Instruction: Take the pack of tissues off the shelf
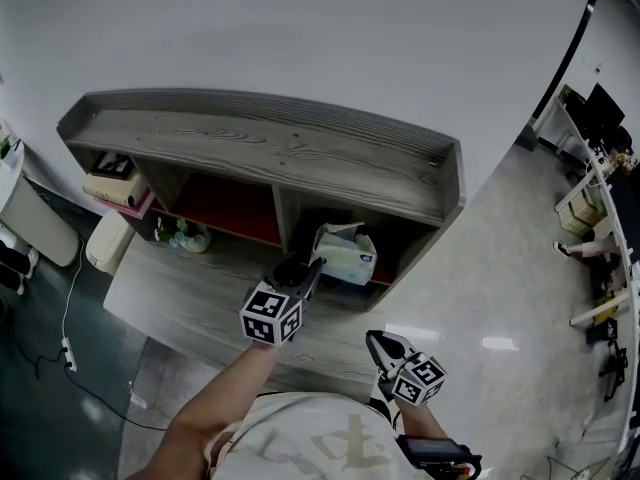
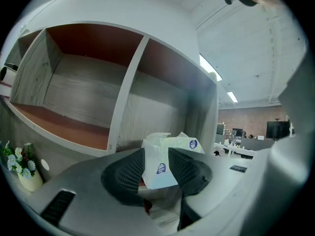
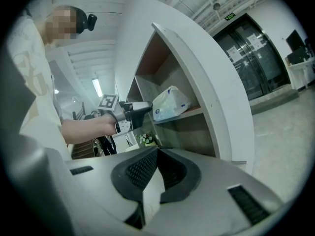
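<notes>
The pack of tissues [image 1: 345,253] is white with blue print and a tuft of tissue on top. It stands in the right-hand lower compartment of the grey wooden shelf [image 1: 300,148]. My left gripper [image 1: 312,268] reaches into that compartment, its tips at the pack's left front. In the left gripper view the gripper [image 2: 156,156] is open and the pack [image 2: 170,144] shows in the gap between the pads, which do not press on it. My right gripper [image 1: 383,346] hangs low near my body, shut and empty. The right gripper view shows the pack [image 3: 170,103] and the left gripper [image 3: 138,110] from the side.
A small pot of flowers [image 1: 185,236] sits in the left compartment, also in the left gripper view [image 2: 19,163]. Books [image 1: 115,190] lie at the shelf's far left end. A white bin [image 1: 108,240] and a power strip [image 1: 67,348] are on the floor to the left. A grey ledge [image 1: 190,298] runs under the shelf.
</notes>
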`<state>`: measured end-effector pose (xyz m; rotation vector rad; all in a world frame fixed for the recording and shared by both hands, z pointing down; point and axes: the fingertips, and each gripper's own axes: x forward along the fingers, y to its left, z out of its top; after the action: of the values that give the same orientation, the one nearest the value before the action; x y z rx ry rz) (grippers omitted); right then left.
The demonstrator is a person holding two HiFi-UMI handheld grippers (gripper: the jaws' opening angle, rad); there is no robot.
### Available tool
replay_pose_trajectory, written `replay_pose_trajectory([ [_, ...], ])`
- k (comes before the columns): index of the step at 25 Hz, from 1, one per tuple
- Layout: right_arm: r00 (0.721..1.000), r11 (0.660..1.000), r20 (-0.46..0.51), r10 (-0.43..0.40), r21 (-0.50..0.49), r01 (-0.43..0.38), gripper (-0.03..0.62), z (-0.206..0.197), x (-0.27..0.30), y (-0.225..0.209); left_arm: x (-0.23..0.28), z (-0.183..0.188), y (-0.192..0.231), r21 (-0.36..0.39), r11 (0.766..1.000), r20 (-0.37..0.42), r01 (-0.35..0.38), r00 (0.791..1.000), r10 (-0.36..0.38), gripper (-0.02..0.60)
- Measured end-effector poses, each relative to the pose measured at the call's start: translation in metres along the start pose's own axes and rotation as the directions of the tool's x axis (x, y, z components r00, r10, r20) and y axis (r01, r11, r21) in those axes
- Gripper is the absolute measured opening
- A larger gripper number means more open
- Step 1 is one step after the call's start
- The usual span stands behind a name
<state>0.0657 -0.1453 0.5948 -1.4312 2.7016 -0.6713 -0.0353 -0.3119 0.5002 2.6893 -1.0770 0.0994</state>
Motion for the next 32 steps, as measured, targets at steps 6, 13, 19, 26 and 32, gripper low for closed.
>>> replay_pose_trajectory([
  [6,1.000,1.000,-0.006,-0.018,0.013,0.018,0.005,-0.003,-0.004,-0.005,0.014,0.001,0.004,-0.016,1.000,-0.017,-0.004,1.000,0.004,0.183],
  [13,1.000,0.999,-0.011,-0.029,0.024,0.029,0.005,-0.007,-0.005,-0.010,0.020,-0.005,0.003,-0.020,1.000,-0.043,-0.005,0.999,0.004,0.135],
  [19,1.000,0.999,-0.010,-0.030,0.022,0.030,0.005,-0.006,-0.004,-0.014,0.021,-0.005,0.000,0.003,1.000,-0.036,0.005,0.999,-0.005,0.075],
  [26,1.000,0.999,-0.012,-0.025,0.029,0.025,0.005,-0.009,-0.001,-0.013,0.019,-0.002,-0.003,0.011,1.000,-0.008,0.008,1.000,-0.008,0.056],
  [32,1.000,0.999,-0.015,-0.024,0.027,0.024,0.005,-0.009,0.000,-0.012,0.015,0.005,-0.002,0.008,1.000,0.014,0.010,1.000,-0.010,0.048],
])
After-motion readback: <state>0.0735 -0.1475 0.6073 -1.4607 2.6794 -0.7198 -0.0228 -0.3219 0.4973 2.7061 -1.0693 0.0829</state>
